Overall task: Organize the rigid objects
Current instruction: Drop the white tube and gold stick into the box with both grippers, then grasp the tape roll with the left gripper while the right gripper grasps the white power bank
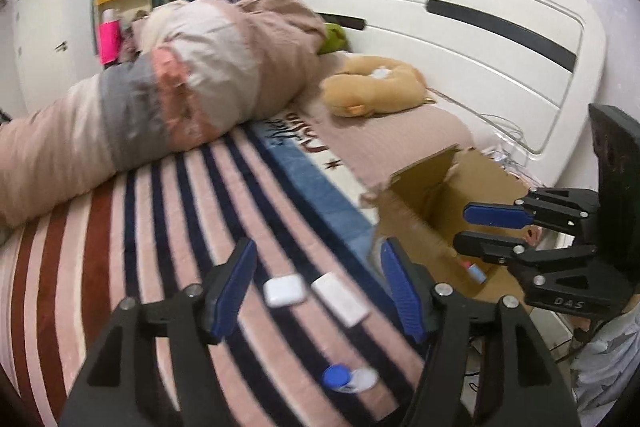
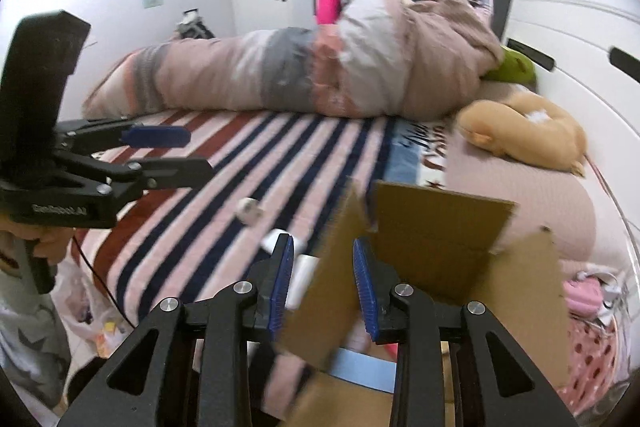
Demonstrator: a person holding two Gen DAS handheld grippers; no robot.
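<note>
Two small white rounded plastic cases [image 1: 316, 293] lie between our left gripper's [image 1: 320, 291] open jaws; our right gripper [image 2: 323, 287], open, empty, straddles the brown cardboard box [image 2: 440, 239] flap.

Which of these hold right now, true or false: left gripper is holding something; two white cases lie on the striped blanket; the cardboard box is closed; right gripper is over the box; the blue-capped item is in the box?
1. The left gripper is holding something. False: its jaws are open and empty.
2. Two white cases lie on the striped blanket. True.
3. The cardboard box is closed. False: its flaps stand open.
4. The right gripper is at the box's open top. True.
5. The blue-capped item is in the box. False: it lies on the blanket.
</note>
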